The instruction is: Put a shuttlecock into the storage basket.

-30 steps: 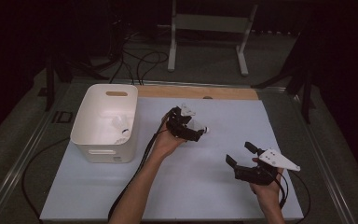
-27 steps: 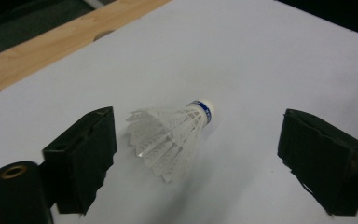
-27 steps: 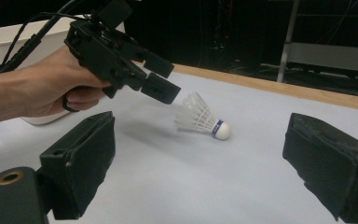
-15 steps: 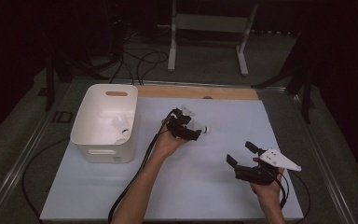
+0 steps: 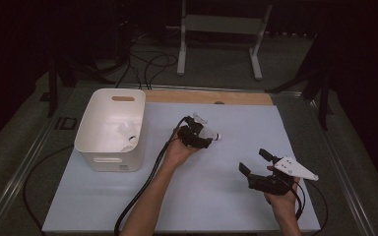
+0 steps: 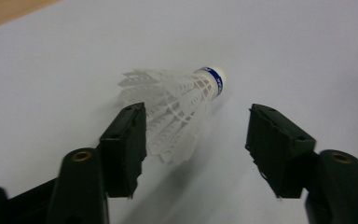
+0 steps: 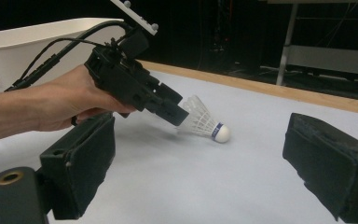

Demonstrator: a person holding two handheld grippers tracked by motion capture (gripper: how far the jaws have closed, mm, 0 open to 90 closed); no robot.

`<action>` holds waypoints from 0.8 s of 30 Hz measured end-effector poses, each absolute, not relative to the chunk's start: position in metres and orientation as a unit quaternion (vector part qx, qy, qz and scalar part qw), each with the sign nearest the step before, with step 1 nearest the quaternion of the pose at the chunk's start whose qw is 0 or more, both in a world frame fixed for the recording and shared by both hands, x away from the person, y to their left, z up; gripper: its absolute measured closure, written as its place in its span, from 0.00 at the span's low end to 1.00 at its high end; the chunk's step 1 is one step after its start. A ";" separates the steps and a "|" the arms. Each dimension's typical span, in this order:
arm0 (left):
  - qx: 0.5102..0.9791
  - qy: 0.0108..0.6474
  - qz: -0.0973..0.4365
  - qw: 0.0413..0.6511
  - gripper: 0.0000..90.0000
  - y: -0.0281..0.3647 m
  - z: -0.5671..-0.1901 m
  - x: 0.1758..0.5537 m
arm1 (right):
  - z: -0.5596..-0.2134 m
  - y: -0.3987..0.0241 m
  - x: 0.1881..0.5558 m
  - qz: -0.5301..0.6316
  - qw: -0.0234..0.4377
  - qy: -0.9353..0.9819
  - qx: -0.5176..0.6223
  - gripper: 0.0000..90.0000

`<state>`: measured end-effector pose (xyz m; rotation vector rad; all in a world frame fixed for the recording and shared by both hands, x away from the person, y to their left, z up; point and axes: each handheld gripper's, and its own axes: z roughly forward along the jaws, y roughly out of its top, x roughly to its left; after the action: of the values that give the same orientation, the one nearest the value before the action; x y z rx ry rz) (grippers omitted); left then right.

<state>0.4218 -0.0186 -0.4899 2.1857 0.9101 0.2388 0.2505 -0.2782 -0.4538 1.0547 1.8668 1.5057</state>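
A white shuttlecock with a blue band at its cork lies on its side on the white table top, cork pointing away from the left hand. My left gripper reaches down over it. Its jaws have just been closing, and the feather skirt lies between them. One jaw is at the skirt and the other stands apart from it, so the gripper is open. My right gripper rests at the near right, open with nothing between its jaws.
A white bin stands at the table's left with pale things inside. A wooden strip runs along the far edge. The left gripper's cable trails back across the table. A metal stand is on the floor beyond.
The left gripper's jaws have narrowed around the shuttlecock, with the hand shifting only slightly. The right hand and its gripper have kept still.
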 end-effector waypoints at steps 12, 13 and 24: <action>0.854 0.357 0.078 0.372 0.70 -0.023 -0.497 0.422 | -0.454 -0.279 0.251 0.555 0.258 0.688 0.389 0.10; 0.854 0.357 0.079 0.371 0.72 -0.023 -0.497 0.423 | -0.454 -0.279 0.250 0.555 0.259 0.688 0.390 0.10; 0.854 0.355 0.082 0.372 0.97 -0.027 -0.499 0.422 | -0.454 -0.279 0.251 0.555 0.259 0.688 0.389 0.10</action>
<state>0.4217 -0.0271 -0.4994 2.1884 0.9108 0.2105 0.2506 -0.2787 -0.4537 1.0546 1.8657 1.5044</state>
